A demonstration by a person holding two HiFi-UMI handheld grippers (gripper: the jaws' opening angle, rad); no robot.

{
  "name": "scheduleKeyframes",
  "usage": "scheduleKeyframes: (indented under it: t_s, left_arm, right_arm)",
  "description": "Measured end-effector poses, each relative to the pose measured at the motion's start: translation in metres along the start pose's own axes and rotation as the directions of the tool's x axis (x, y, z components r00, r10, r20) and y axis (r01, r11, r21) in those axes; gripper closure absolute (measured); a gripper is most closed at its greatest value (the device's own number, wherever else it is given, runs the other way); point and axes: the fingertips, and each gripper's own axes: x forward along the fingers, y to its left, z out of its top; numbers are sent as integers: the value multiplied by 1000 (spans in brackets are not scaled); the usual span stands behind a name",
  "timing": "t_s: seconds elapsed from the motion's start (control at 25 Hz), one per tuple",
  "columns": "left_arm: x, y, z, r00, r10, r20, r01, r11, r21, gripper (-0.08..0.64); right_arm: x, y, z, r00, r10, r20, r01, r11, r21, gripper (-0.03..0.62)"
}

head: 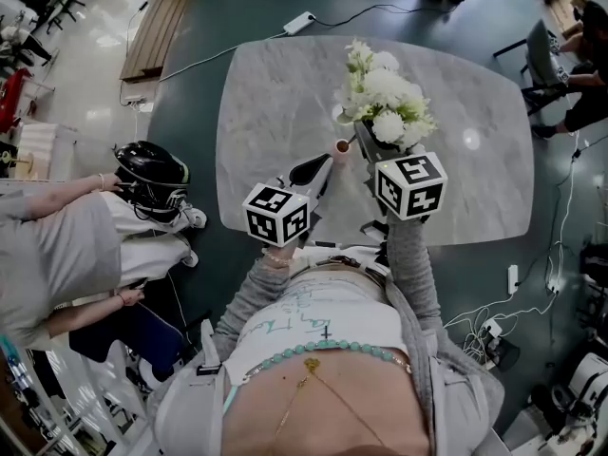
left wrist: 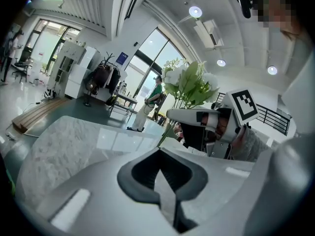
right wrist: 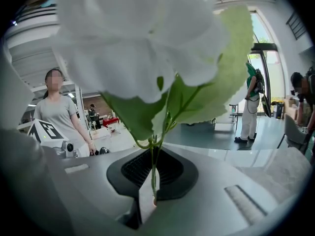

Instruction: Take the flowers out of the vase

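Forearms (head: 410, 264) out front, side by side. On the left gripper (left wrist: 163, 188) the jaws are together, nothing between — on the right gripper (right wrist: 147, 196), angled slightly down, they pinch a flower stem (right wrist: 153, 167).

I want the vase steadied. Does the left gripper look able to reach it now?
Probably yes: the left gripper points at the vase with only bare table between, and the right gripper, shut on the flowers, stands aside. The left tongs are shut, though.
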Motion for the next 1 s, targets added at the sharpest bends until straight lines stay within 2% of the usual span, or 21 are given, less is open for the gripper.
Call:
scheduleKeyframes:
  t_s: [0.4, 1.0]
  left_arm:
    - [9, -8, 0, 1000, -14, -6, 14, 1000, 6, 560]
    - [16, -16, -4, 999, -29, -14, 29, 999, 18, 560]
  right_arm:
    - [-16, -4, 14, 1000, 9, 19, -9, 1000, 25, 557]
    - [-32, -3, 20, 1000, 14, 25, -14, 1000, 14, 557]
